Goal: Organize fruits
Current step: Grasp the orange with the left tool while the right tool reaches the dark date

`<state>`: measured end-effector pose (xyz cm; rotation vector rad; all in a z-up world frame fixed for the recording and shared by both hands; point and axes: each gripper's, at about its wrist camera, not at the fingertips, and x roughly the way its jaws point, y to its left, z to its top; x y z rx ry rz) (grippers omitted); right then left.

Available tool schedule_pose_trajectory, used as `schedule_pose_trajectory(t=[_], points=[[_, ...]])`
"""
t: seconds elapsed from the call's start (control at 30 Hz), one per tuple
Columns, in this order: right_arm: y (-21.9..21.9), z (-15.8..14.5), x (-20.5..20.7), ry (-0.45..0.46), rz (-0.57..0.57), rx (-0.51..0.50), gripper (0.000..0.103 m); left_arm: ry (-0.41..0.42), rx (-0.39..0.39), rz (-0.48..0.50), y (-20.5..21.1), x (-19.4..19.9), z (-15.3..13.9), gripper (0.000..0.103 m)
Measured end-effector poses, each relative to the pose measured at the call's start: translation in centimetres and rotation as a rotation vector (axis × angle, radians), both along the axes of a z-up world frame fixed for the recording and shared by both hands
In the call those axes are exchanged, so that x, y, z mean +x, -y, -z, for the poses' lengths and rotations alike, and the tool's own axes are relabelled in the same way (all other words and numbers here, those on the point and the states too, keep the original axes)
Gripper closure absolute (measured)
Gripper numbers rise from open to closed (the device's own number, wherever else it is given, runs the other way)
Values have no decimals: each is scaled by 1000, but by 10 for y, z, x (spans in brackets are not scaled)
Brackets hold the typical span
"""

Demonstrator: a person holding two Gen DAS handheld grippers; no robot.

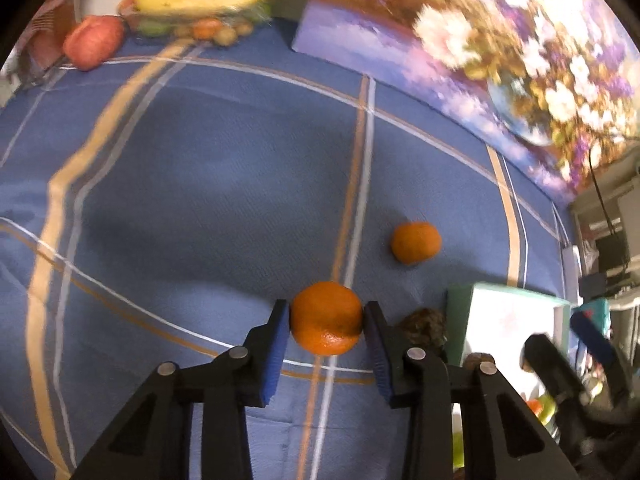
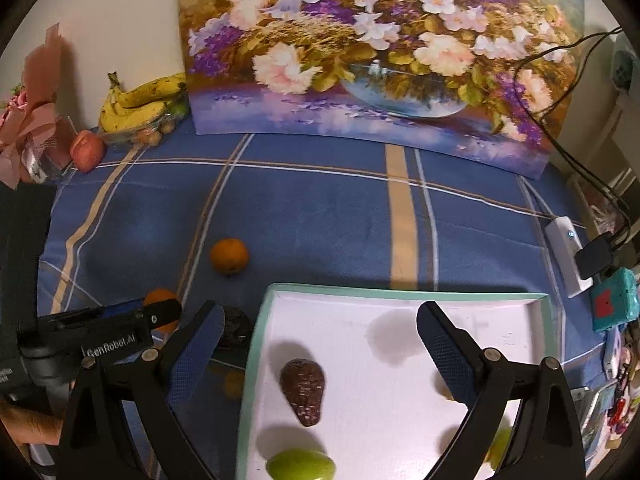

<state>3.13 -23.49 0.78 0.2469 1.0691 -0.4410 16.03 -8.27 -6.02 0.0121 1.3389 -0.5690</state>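
A round orange tangerine (image 1: 326,318) is being clamped between the blue pads (image 1: 278,350) of the left gripper (image 1: 326,320), resting on the blue plaid cloth (image 1: 180,200). A second tangerine (image 1: 416,242) is lying apart, further up the cloth. The right gripper (image 2: 320,332) is being held spread wide with nothing between its fingers, above the white mint-rimmed tray (image 2: 400,294), where a dark brown avocado (image 2: 304,392) and a green fruit (image 2: 300,465) are lying. Yellow bananas (image 2: 136,108) and a red apple (image 2: 87,150) are sitting at the far-left edge.
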Motion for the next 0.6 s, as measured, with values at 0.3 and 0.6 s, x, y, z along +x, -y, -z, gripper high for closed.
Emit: schedule_pose_trajectory(t=[0.3,0.6], points=[[-29,14,18,-4,-96,56,8,96,48,-123,-54,23,-31,63],[-59,29,43,-50,-231,84,26,106,19,-150,-65,31,-38,63]])
